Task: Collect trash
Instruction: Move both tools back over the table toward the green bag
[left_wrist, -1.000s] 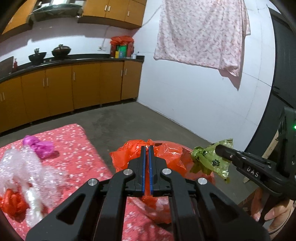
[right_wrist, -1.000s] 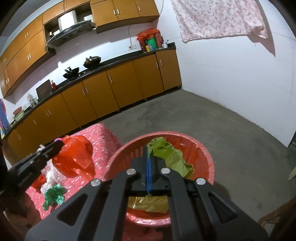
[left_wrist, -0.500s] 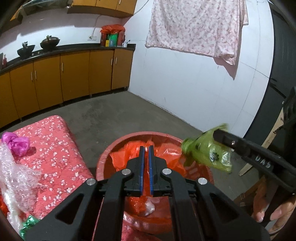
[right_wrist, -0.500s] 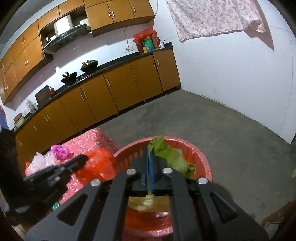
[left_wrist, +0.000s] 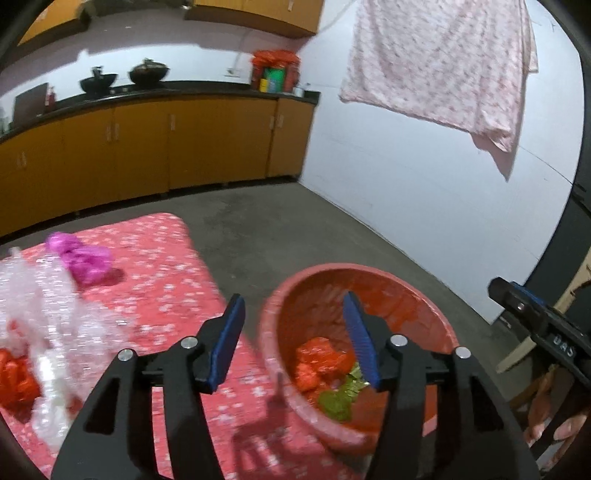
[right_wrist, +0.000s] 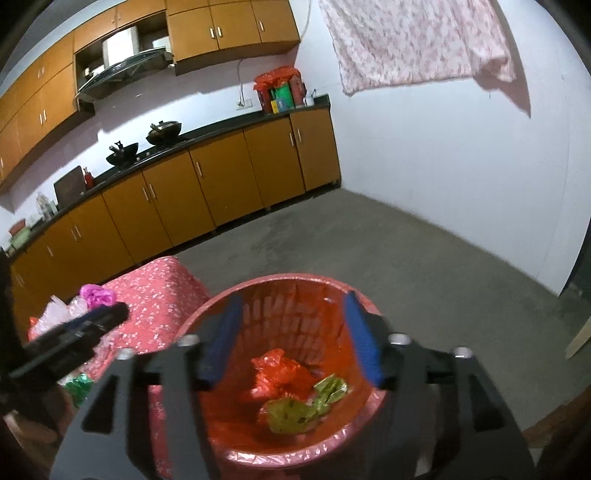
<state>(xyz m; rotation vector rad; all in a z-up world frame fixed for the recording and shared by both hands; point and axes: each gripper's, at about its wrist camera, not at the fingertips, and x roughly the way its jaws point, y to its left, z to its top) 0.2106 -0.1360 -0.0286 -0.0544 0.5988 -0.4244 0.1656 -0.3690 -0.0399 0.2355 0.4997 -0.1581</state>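
On the floral red tabletop (left_wrist: 162, 280) lie a crumpled clear plastic wrap (left_wrist: 48, 332) and a magenta bag (left_wrist: 83, 256). The left claw (left_wrist: 293, 341) gapes wide and empty beside the red basket (right_wrist: 243, 299). The right claw (right_wrist: 291, 338) is equally wide above it, where a red bag (right_wrist: 277, 373) and green wrapper (right_wrist: 290, 413) lie inside.

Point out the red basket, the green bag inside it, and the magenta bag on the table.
red basket (right_wrist: 295, 282): right wrist view, far rim.
green bag (right_wrist: 290, 415): right wrist view, crumpled middle.
magenta bag (left_wrist: 86, 258): left wrist view, centre of bundle.
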